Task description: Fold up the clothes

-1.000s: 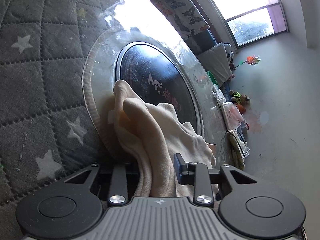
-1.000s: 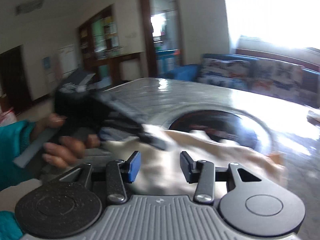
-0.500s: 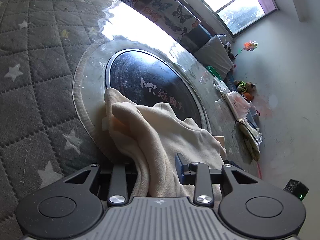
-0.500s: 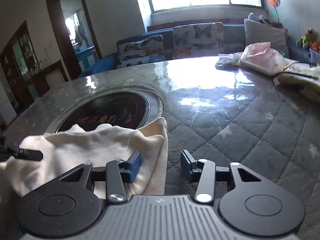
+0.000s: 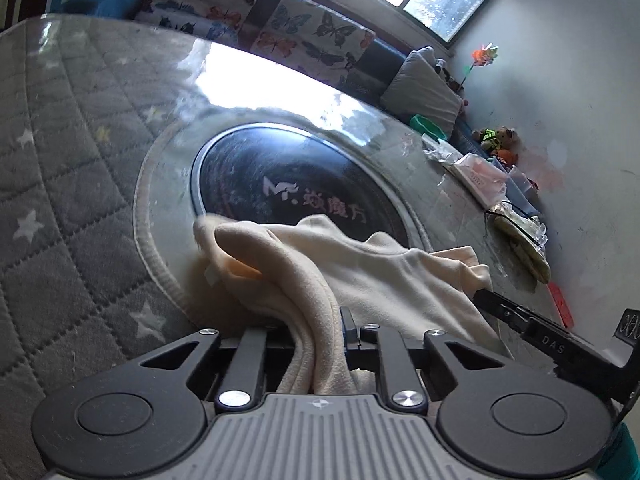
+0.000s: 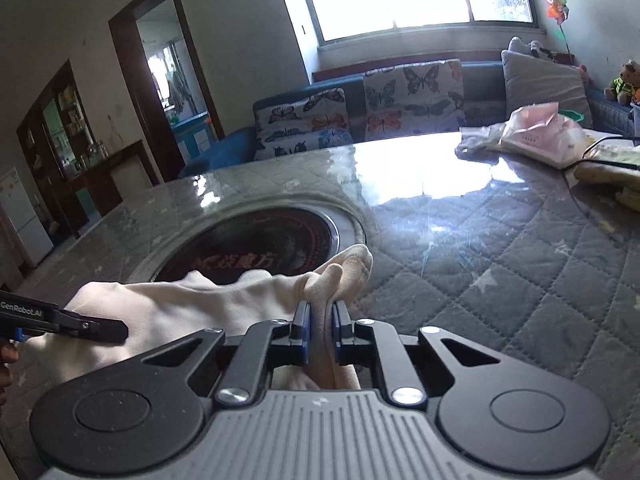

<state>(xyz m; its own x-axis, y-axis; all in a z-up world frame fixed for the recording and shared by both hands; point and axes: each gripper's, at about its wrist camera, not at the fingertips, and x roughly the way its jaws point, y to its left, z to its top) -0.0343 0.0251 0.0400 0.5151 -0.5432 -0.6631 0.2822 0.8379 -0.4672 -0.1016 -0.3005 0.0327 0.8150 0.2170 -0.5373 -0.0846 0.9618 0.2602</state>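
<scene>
A round table under a grey quilted star-print cover (image 6: pixel 500 248), with a black circular hob (image 5: pixel 288 184) set in its centre, carries a crumpled cream garment (image 5: pixel 384 272) lying partly over the hob. The garment stretches between both grippers, its long axis running from one to the other: the left gripper (image 5: pixel 320 340) and right gripper (image 6: pixel 320 320) are each closing on a bunched end.
</scene>
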